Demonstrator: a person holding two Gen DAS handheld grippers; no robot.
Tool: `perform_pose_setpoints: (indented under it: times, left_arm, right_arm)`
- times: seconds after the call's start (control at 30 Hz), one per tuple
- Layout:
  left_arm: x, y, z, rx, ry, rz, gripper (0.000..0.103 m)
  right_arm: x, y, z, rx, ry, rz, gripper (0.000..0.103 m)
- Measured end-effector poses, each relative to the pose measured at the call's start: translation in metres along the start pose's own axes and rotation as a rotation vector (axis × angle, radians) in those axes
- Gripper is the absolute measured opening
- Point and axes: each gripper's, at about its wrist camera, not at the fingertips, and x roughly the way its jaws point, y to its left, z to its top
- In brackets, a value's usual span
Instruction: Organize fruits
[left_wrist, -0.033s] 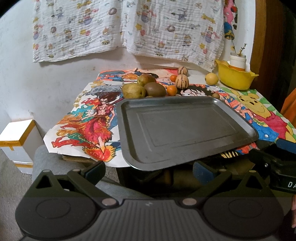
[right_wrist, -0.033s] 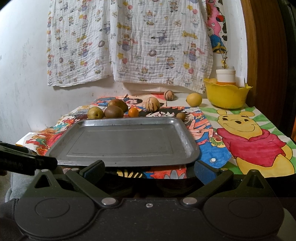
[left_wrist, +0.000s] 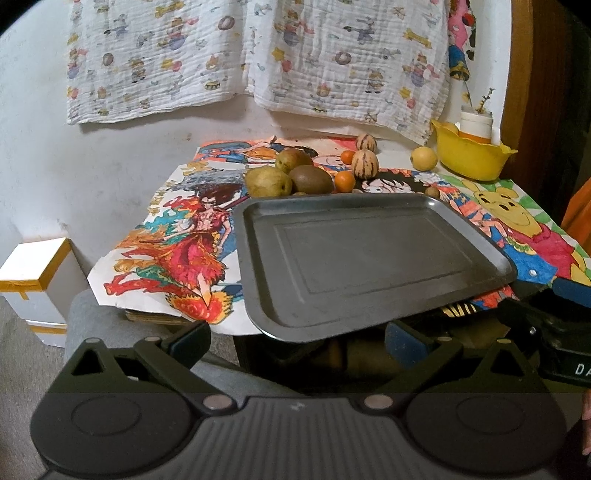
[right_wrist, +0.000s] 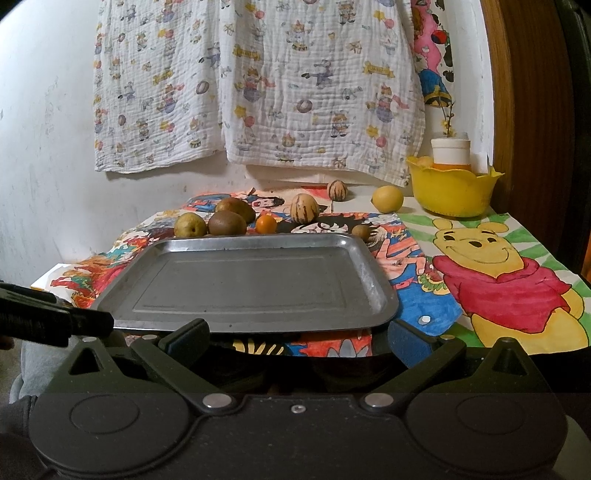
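Note:
An empty grey metal tray (left_wrist: 369, 266) lies on the table's colourful drawings, its near corner overhanging the front edge; in the right wrist view the tray (right_wrist: 251, 284) is straight ahead. Behind it sit two pears (left_wrist: 267, 181), a kiwi (left_wrist: 311, 180), two small oranges (left_wrist: 345, 181), two striped melons (left_wrist: 365, 165), a lemon (left_wrist: 424, 158) and a small brown fruit (left_wrist: 432, 192). My left gripper (left_wrist: 297, 341) is open, low before the table's front edge. My right gripper (right_wrist: 297, 339) is open too, just short of the tray's near rim.
A yellow bowl (right_wrist: 452, 194) holding a white jar stands at the back right, beside a wooden panel. A patterned cloth hangs on the wall. A white box with yellow tape (left_wrist: 33, 273) sits on the floor at left. A grey-clad leg (left_wrist: 110, 317) is under the left gripper.

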Motion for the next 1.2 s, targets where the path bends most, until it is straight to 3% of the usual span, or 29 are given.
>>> perform_pose_setpoints:
  times: [0.37, 0.67, 1.0, 1.2]
  left_arm:
    - [0.013, 0.016, 0.025, -0.024, 0.009, -0.02, 0.103]
    - [0.043, 0.039, 0.058, -0.07, 0.034, -0.018, 0.103]
    - [0.099, 0.061, 0.111, -0.053, 0.048, -0.028, 0.103]
    - [0.143, 0.076, 0.14, -0.066, 0.061, -0.052, 0.102]
  right_arm:
    - [0.014, 0.001, 0.011, -0.026, -0.02, -0.013, 0.103]
    - [0.049, 0.001, 0.031, -0.06, 0.019, -0.027, 0.103]
    - [0.104, -0.004, 0.074, -0.111, 0.066, -0.031, 0.103]
    - [0.153, -0.007, 0.111, -0.123, 0.118, 0.023, 0.102]
